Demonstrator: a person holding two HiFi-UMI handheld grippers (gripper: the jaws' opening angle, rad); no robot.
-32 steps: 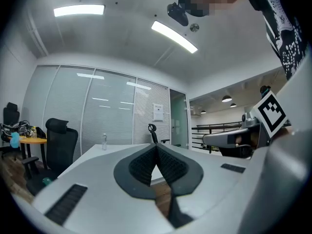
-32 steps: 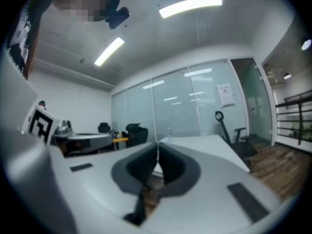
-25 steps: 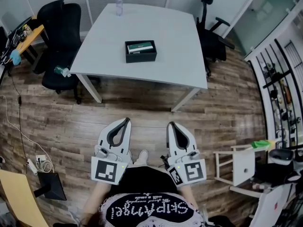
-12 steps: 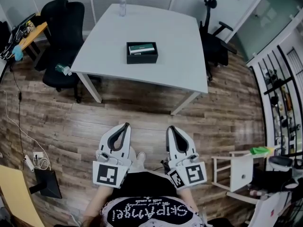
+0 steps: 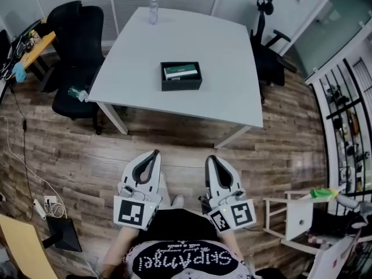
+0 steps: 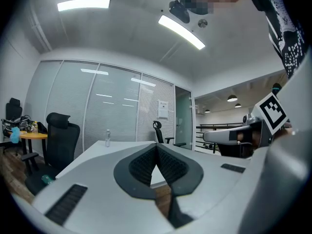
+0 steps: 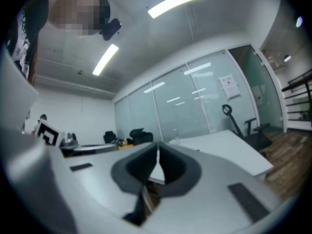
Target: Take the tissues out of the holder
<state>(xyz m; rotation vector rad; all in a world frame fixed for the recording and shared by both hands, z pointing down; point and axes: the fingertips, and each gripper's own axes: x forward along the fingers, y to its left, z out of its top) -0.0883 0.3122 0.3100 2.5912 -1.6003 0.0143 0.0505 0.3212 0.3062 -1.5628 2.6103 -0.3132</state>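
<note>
A black open-topped holder (image 5: 181,77) stands near the middle of a white table (image 5: 133,57), with a green-and-white tissue pack (image 5: 181,71) lying inside it. Both grippers are held low over the wooden floor, well short of the table's near edge. My left gripper (image 5: 155,153) is shut with nothing between its jaws, and in the left gripper view its tips (image 6: 157,146) meet. The right gripper (image 5: 210,156) beside it is likewise shut and empty, its tips (image 7: 157,147) touching in the right gripper view.
A clear water bottle (image 5: 153,10) stands at the table's far edge. Black office chairs sit at the left (image 5: 78,45) and right (image 5: 270,51) of the table. A white stool (image 5: 296,217) and shelving (image 5: 349,127) are at the right; cables and a power strip (image 5: 46,205) lie at the left.
The table and holder have shifted lower and to the right in the head view, so they sit closer. Both grippers have kept their place in the picture and stayed shut.
</note>
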